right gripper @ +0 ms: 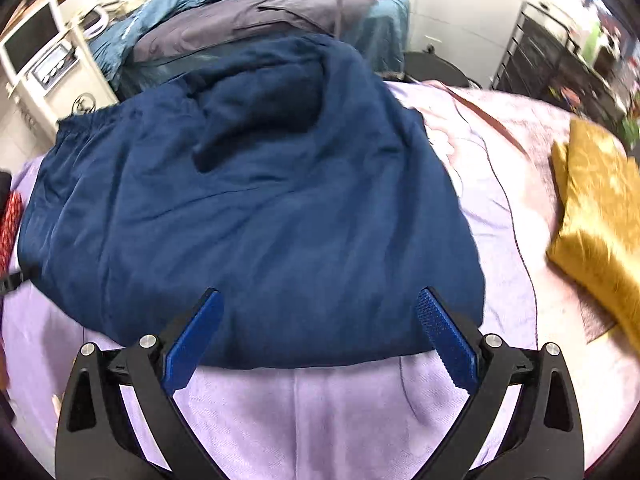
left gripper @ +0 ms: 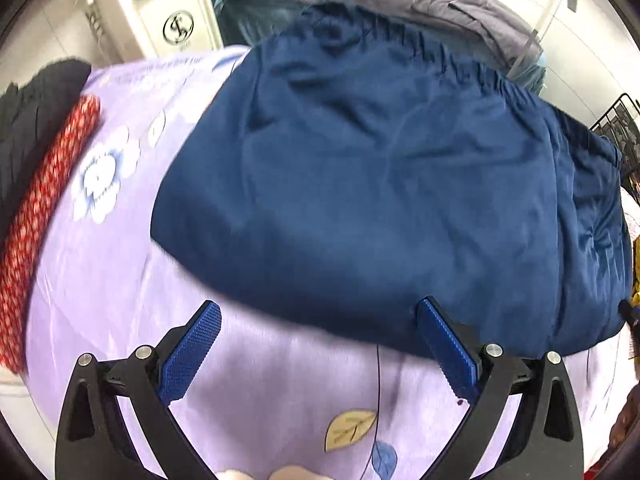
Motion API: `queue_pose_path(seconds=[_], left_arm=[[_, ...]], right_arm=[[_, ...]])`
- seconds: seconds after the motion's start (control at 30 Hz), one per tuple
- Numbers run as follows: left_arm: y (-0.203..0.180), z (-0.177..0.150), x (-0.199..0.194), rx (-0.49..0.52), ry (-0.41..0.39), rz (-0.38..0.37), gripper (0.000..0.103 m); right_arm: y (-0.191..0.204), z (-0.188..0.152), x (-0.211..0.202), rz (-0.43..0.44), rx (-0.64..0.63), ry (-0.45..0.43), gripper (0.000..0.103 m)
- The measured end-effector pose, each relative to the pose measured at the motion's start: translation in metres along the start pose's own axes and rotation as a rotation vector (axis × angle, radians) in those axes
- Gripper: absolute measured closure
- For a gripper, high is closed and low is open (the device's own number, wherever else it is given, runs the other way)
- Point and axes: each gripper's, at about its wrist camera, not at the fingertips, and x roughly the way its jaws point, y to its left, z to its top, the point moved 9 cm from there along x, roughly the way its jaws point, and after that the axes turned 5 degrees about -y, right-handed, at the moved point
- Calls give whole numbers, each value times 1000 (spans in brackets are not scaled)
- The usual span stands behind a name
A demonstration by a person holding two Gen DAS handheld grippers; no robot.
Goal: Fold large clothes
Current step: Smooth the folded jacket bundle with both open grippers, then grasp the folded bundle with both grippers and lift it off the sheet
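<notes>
A large navy blue garment [left gripper: 380, 184] with an elastic gathered waistband lies folded on a lilac flowered bedsheet [left gripper: 120, 280]. It also shows in the right wrist view [right gripper: 256, 216], with a fold lying across its top. My left gripper [left gripper: 320, 312] is open and empty, just at the garment's near edge. My right gripper [right gripper: 320, 304] is open and empty, its fingertips over the garment's near hem. The tip of the other gripper shows at the garment's far right edge in the left wrist view [left gripper: 628, 312].
A red patterned cloth [left gripper: 44, 208] and a black cloth [left gripper: 36, 96] lie at the left. A golden-yellow cloth [right gripper: 596, 208] lies at the right. Grey and teal garments [right gripper: 280, 12] are piled behind. A white appliance [left gripper: 160, 4] stands at the back left, a black rack [right gripper: 560, 60] at the back right.
</notes>
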Motion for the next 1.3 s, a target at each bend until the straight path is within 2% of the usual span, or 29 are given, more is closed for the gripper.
queue_pose_path(seconds=[0.1, 0.2, 0.37, 0.57, 0.77, 0.83, 0.93, 1.03, 1.1, 1.2, 1.3], left_arm=[[8, -3, 0, -13, 17, 4, 6], [12, -1, -3, -21, 22, 4, 6], [12, -8, -7, -13, 39, -2, 6], [6, -17, -9, 1, 55, -13, 6], [8, -23, -10, -12, 80, -31, 6], [10, -25, -9, -15, 89, -31, 6], [11, -27, -8, -22, 99, -34, 6], [15, -28, -5, -47, 103, -53, 6], [17, -25, -4, -53, 102, -61, 6], [28, -8, -6, -100, 71, -97, 6], [46, 21, -12, -205, 25, -165, 6]], right_arm=[[-16, 13, 7, 39, 69, -6, 7], [-38, 16, 14, 114, 129, 33, 7], [-57, 32, 36, 226, 145, 87, 7], [-90, 39, 74, 361, 356, 211, 7], [-81, 35, 106, 466, 408, 312, 7], [-70, 31, 113, 504, 406, 347, 10], [-61, 28, 122, 483, 368, 360, 9], [-61, 28, 123, 492, 392, 354, 8], [-60, 27, 121, 483, 372, 345, 11], [-58, 24, 118, 459, 323, 331, 16], [-58, 23, 117, 455, 319, 330, 18]])
